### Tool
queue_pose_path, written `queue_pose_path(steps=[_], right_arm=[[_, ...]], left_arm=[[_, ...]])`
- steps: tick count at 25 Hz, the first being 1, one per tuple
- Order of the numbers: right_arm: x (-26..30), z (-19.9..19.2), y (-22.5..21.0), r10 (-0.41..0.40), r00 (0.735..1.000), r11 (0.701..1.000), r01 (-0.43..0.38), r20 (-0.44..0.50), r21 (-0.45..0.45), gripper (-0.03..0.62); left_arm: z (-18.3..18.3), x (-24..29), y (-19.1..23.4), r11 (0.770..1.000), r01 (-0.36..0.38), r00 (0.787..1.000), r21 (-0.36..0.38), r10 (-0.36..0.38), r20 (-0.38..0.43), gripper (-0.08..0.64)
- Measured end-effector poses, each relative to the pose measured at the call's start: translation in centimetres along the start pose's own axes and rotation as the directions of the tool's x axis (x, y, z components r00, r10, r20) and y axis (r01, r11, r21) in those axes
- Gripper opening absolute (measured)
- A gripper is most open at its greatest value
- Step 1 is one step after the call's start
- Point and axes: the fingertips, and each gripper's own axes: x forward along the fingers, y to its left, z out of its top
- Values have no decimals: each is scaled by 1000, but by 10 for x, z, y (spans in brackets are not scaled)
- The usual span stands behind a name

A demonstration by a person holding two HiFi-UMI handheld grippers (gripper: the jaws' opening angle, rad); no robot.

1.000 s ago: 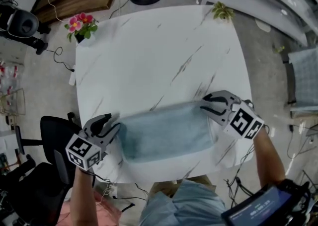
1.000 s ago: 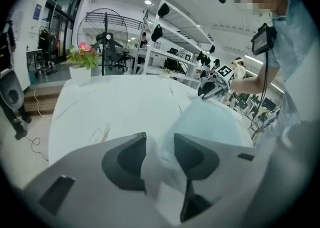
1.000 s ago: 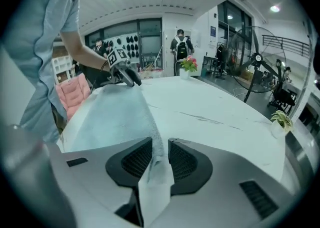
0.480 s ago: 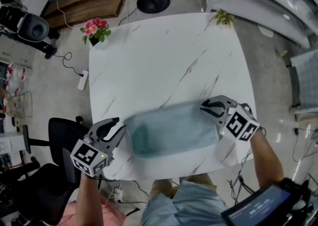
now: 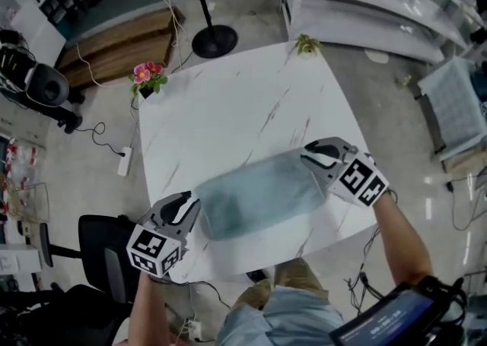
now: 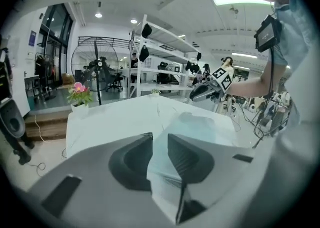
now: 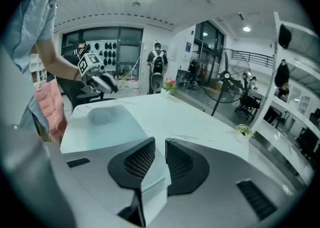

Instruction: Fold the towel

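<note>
A pale blue towel (image 5: 262, 192) lies lengthwise across the near part of the white marble table (image 5: 228, 101), its two ends lifted. My left gripper (image 5: 186, 207) is at the towel's left end. In the left gripper view the cloth (image 6: 200, 127) runs between the closing jaws of the left gripper (image 6: 159, 139), and the pads press on it. My right gripper (image 5: 313, 156) holds the right end. In the right gripper view towel (image 7: 107, 122) fills the narrow gap of the right gripper (image 7: 160, 144), whose jaws are opening slightly. Each gripper shows in the other's view: the right gripper (image 6: 202, 91), the left gripper (image 7: 102, 82).
A pot of pink flowers (image 5: 146, 78) stands at the table's far left corner and a small green plant (image 5: 307, 45) at the far right corner. A fan stand (image 5: 204, 33) and shelving (image 5: 365, 2) are beyond the table. A black chair (image 5: 99, 246) is at the left.
Both grippers have risen, taking the towel's ends up with them. The left jaws have narrowed onto the cloth. The head view has shifted, so the table sits differently in frame.
</note>
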Motion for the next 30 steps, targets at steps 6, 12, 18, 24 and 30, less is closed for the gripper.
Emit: queue_pose_path(steps=[6, 12, 18, 24, 30], right_arm=[[-49, -5, 25, -76, 997, 985, 77, -15, 156, 124], [-52, -66, 64, -79, 997, 871, 82, -27, 484, 216], [-59, -126, 90, -112, 992, 596, 117, -61, 794, 242], [-43, -128, 95, -98, 995, 311, 5, 26, 950, 340], [-29, -117, 71, -157, 982, 64, -98, 107, 993, 362]], left_arm=[[14, -36, -40, 999, 35, 998, 34, -37, 59, 95], [17, -55, -72, 999, 45, 989, 7, -45, 143, 84], [1, -58, -91, 996, 81, 986, -24, -76, 146, 81], [-1, -58, -96, 995, 92, 986, -44, -85, 140, 81], [14, -62, -100, 996, 75, 984, -48, -66, 165, 81]])
